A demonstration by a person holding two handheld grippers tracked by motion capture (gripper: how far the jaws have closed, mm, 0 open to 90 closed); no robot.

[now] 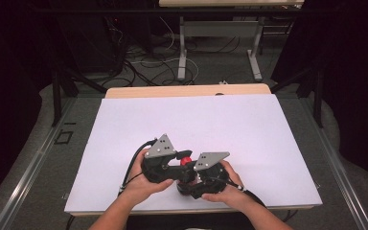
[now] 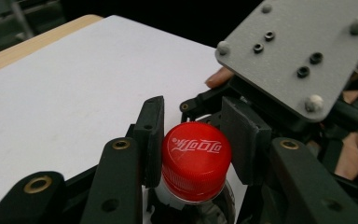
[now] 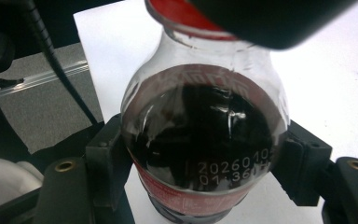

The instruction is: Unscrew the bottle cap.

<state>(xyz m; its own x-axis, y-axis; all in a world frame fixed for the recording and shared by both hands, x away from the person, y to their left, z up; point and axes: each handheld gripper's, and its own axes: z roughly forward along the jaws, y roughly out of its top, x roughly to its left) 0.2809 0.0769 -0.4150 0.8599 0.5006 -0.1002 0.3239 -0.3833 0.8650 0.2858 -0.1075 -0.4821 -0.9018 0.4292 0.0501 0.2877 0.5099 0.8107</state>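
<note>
— From above, what are the hands doing?
— Left gripper [image 1: 181,165] and right gripper [image 1: 196,184] meet at a cola bottle [image 1: 186,161] near the white board's [image 1: 196,120] front edge — open board beyond.
— Left gripper view?
— Its pads [image 2: 152,140] clamp the red cap [image 2: 196,158].
— Right gripper view?
— Its pads [image 3: 105,163] squeeze the dark bottle's [image 3: 205,140] body; a printed date code shows.

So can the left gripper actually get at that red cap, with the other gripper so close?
Yes, it looks so. The left gripper already has its pads against both sides of the red cap. The right gripper clamps the bottle lower down, on its body, leaving the cap free.
</note>
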